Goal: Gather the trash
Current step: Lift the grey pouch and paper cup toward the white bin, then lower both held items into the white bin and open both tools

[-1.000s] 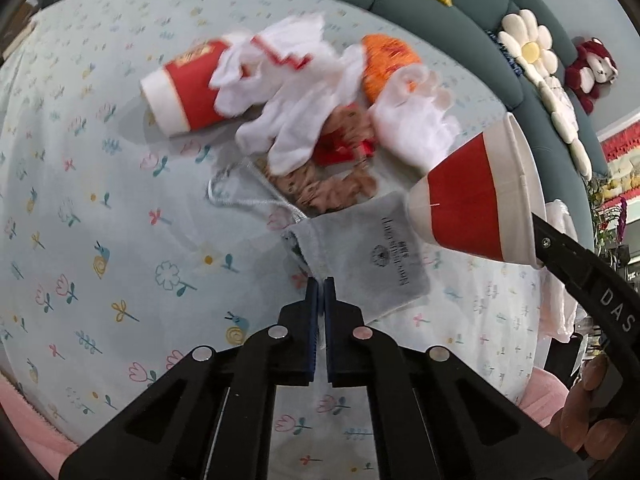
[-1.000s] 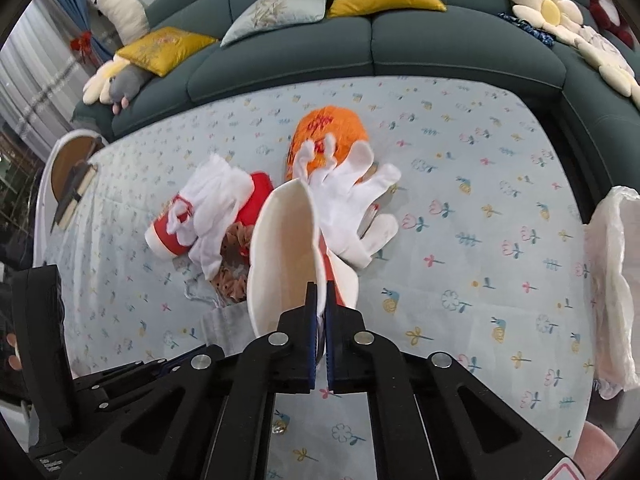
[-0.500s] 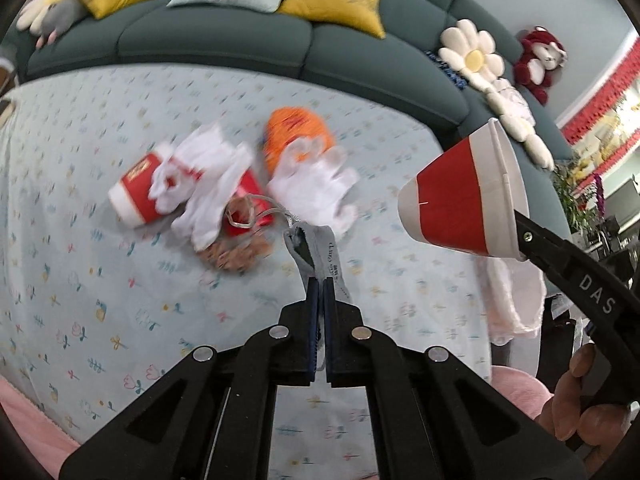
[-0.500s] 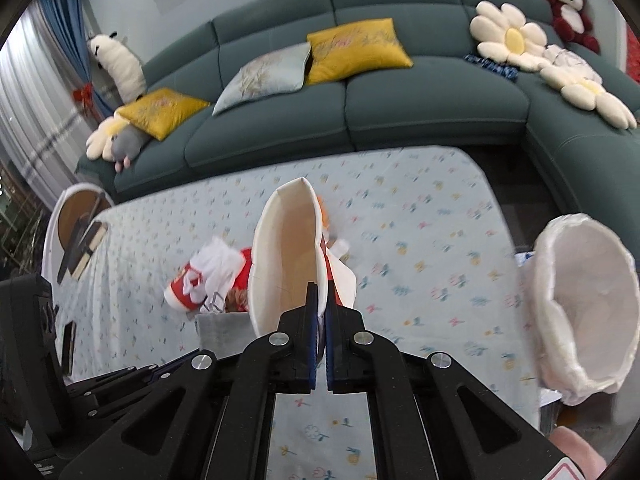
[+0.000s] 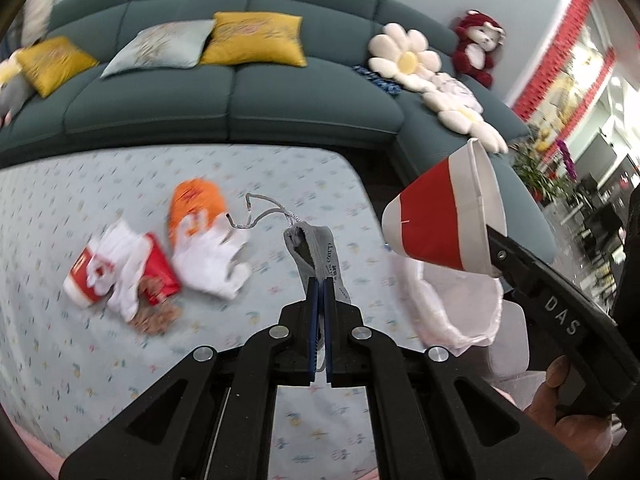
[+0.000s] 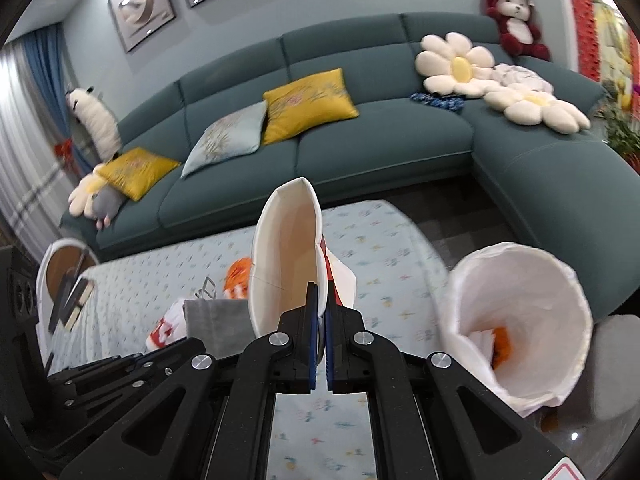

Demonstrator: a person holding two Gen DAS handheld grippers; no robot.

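Observation:
My left gripper (image 5: 319, 280) is shut on a grey drawstring pouch (image 5: 316, 246) and holds it in the air above the table. My right gripper (image 6: 319, 286) is shut on the rim of a red and white paper cup (image 6: 286, 256), which also shows in the left wrist view (image 5: 444, 220) above the bin. A bin lined with a white bag (image 6: 520, 320) stands off the table's right edge; orange trash lies inside. On the table lie a second red cup (image 5: 86, 276), white gloves (image 5: 212, 260), an orange wrapper (image 5: 196, 204) and brown scraps (image 5: 156, 314).
The table has a pale floral cloth (image 5: 80, 360). A teal sofa (image 5: 240, 92) with yellow cushions, flower pillows and a red teddy curves behind and to the right. A small round side table (image 6: 66, 272) stands at the left.
Both grippers have risen and swung right toward the lined bin. The pouch has been lifted off the table and hangs from my left gripper. The cup stays gripped.

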